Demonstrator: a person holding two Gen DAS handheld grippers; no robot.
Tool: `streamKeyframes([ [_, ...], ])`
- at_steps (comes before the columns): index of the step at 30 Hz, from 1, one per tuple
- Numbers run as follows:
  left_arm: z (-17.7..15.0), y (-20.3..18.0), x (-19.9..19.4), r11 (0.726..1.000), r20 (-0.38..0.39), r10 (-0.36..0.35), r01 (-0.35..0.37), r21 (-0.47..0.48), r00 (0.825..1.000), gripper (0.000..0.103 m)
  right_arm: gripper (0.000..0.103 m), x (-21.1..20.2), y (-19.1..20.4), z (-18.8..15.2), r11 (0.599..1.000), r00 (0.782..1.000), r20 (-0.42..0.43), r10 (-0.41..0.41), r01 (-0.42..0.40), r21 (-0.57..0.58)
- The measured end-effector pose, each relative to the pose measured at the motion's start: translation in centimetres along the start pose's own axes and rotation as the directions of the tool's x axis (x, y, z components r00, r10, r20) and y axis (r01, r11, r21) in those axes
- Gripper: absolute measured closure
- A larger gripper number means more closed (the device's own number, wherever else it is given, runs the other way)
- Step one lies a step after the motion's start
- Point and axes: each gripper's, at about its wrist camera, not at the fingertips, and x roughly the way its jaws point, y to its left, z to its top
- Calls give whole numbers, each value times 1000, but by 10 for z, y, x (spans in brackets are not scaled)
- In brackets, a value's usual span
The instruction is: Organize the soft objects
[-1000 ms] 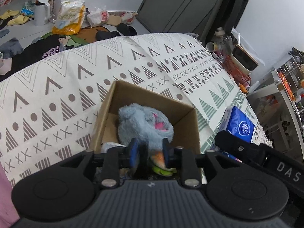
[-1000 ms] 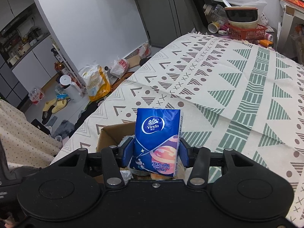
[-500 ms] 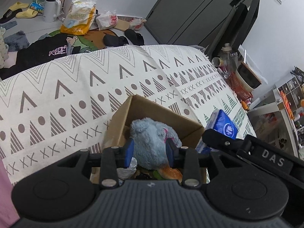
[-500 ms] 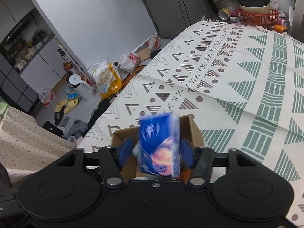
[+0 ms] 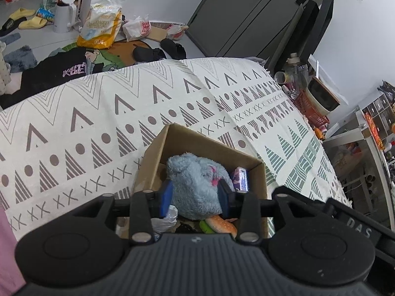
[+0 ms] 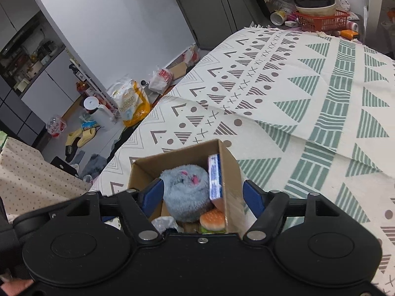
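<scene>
An open cardboard box [image 5: 158, 148] [image 6: 232, 170] stands on the patterned cloth. Inside lie a grey plush toy [image 5: 195, 185] [image 6: 185, 192], a blue tissue pack [image 5: 240, 178] [image 6: 214, 178] on edge against the box's right wall, a toy burger [image 5: 221, 224] [image 6: 212, 219] and a clear plastic bag [image 6: 164, 223]. My left gripper [image 5: 195, 197] hangs open above the box, its blue pads either side of the plush without pressing it. My right gripper [image 6: 203, 197] is open wide and empty above the box.
The patterned cloth [image 6: 321, 98] covers a wide surface that drops to the floor at the far edge. A red basket with bowls [image 6: 318, 19] stands at the far end. Bags, slippers and a white jug [image 5: 63, 12] lie on the floor.
My right gripper opened and let go of the blue tissue pack, which dropped into the box beside the plush. My left gripper opened wider and drew back a little.
</scene>
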Motion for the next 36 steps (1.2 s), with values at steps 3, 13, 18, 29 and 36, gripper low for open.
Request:
streamKeyframes([
  [3,-1,-8,-4,999,5,26,-26,32,1000,48,33,-7,-9,-3,1000,1000,-7,-17,17,17],
  [13,-17,-32,-34,990,31,83,-86,116,996,27,31,-48,-25,-12,1000,1000,-8,3,-3,21],
  [18,-30,-40,-50,983,29,108,-111,143,994,25,21,-74,-33,-18,1000,1000,8,11,-11,20],
  [29,-61,-66,-94,966,34,120,-124,228,992,18,1,-133,-43,-29,1000,998,59,21,-22,12],
  [36,-77,-76,-122,958,50,124,-133,254,991,16,0,-162,-46,-39,1000,998,63,31,-31,-1],
])
